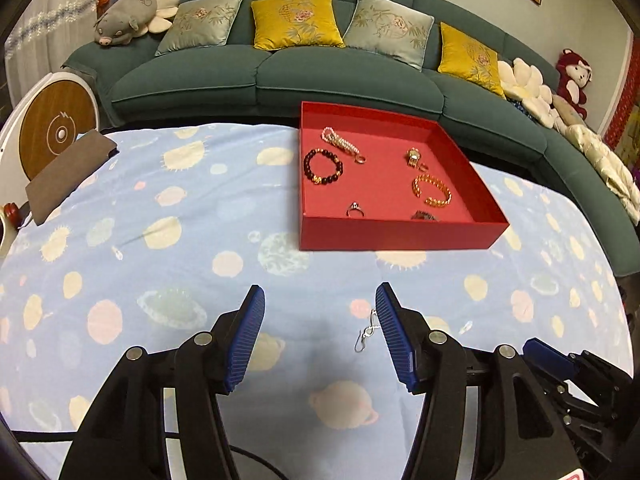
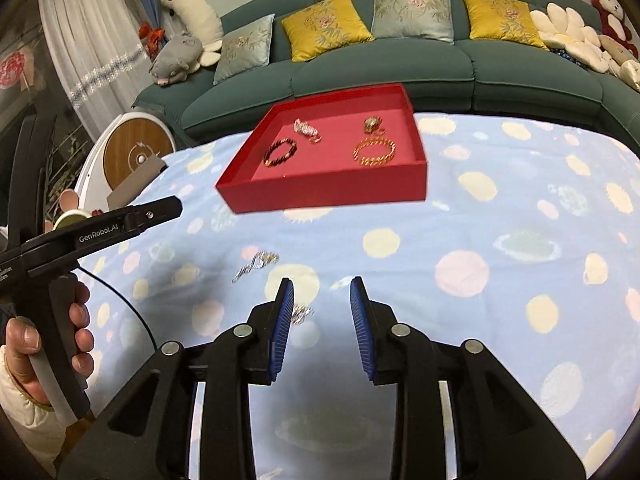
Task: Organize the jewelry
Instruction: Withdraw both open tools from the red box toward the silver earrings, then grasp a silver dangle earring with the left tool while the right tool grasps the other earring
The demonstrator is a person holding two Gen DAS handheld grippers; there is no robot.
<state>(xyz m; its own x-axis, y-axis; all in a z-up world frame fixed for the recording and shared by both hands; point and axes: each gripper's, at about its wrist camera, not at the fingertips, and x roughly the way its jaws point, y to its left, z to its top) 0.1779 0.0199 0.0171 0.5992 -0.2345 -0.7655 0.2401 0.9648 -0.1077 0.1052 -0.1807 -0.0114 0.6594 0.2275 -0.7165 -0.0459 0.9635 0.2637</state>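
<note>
Mostly done, by the look of it. Gathered already inside the shallow square red cardboard tray [image 1: 400, 236] at the far side of the bench: a dark beaded bracelet with gold accents [image 1: 323, 167], a pearly white beaded strand [image 1: 338, 142], a chunky gold chain bangle [image 1: 433, 191], a small gold ornament [image 1: 414, 157], a silver ring with a stone [image 1: 355, 210] and a dark piece near the front wall, too small to identify.

Left outside, on the pale blue planet-print cloth [image 1: 160, 240]: a thin silver chain with a hook clasp [image 1: 366, 334], lying loose and slack, just beside the inner face of one blue ribbed pad [image 1: 394, 332]. Blurred in the right wrist view, so possibly more than one silver piece there.

Left tool [image 1: 320, 332] spread wide, gripping nothing. Right tool [image 2: 322, 320] parted too, empty, hovering near the chain.
</note>
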